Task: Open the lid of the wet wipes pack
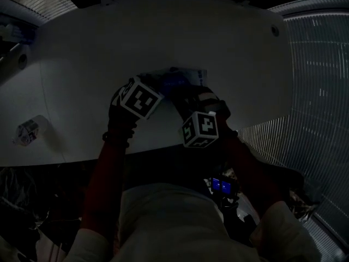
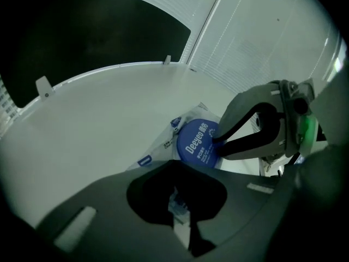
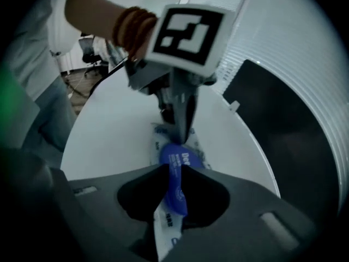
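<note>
Right gripper view: the right tool (image 3: 173,192) pinches the blue lid (image 3: 175,160) at its rim, likely to lift it. The left tool (image 2: 178,194), closed on the left end of the wet wipes pack (image 3: 164,222), anchors it mid-surface (image 3: 109,130).

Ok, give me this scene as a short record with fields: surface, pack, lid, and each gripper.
surface: white table
pack: wet wipes pack, lying on the table
lid: blue round lid on the pack; raised or not, unclear
left gripper: shut on the pack's end
right gripper: shut on the lid's edge
</note>
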